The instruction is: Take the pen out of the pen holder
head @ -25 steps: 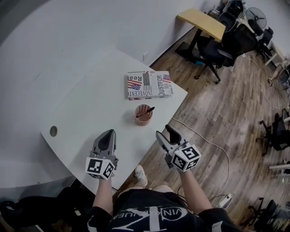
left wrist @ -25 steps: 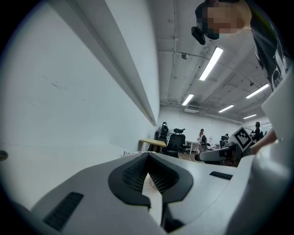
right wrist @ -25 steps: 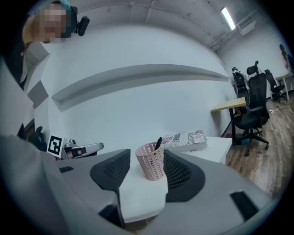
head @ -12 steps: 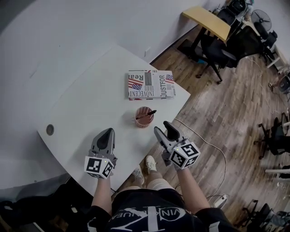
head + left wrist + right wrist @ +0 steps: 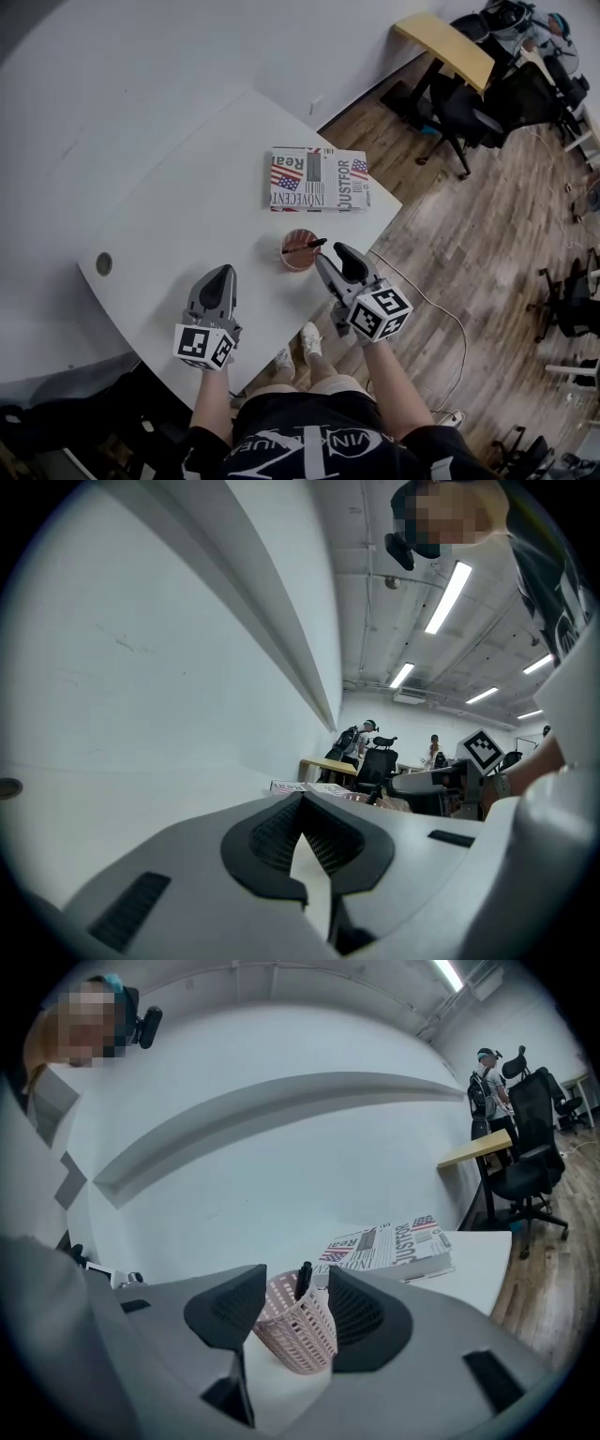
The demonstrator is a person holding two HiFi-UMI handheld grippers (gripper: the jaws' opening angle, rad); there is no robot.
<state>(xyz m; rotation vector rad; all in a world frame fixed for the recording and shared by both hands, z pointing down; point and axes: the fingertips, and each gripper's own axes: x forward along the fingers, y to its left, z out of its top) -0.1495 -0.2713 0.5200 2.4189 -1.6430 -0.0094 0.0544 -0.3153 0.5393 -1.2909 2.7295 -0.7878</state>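
A pink mesh pen holder [image 5: 297, 251] stands near the right edge of the white table [image 5: 187, 216], with a black pen [image 5: 306, 247] leaning across its rim. My right gripper [image 5: 337, 262] is open, its tips just right of the holder and not touching it. In the right gripper view the pen holder [image 5: 300, 1330] shows between the open jaws of the right gripper [image 5: 292, 1309], and the pen [image 5: 303, 1280] sticks up from it. My left gripper [image 5: 222, 275] is shut and empty over the table's near part, well left of the holder; the left gripper [image 5: 302, 799] points across the bare tabletop.
A thick book with a newspaper-style cover [image 5: 320, 178] lies just beyond the holder. A round cable hole [image 5: 104, 263] sits at the table's left corner. The table edge falls off to wooden floor [image 5: 487, 234] at right, with a white cable [image 5: 441, 305], office chairs [image 5: 459, 112] and a yellow desk [image 5: 445, 49].
My right gripper has moved forward and left, closing in on the pen holder. The left gripper has stayed where it was.
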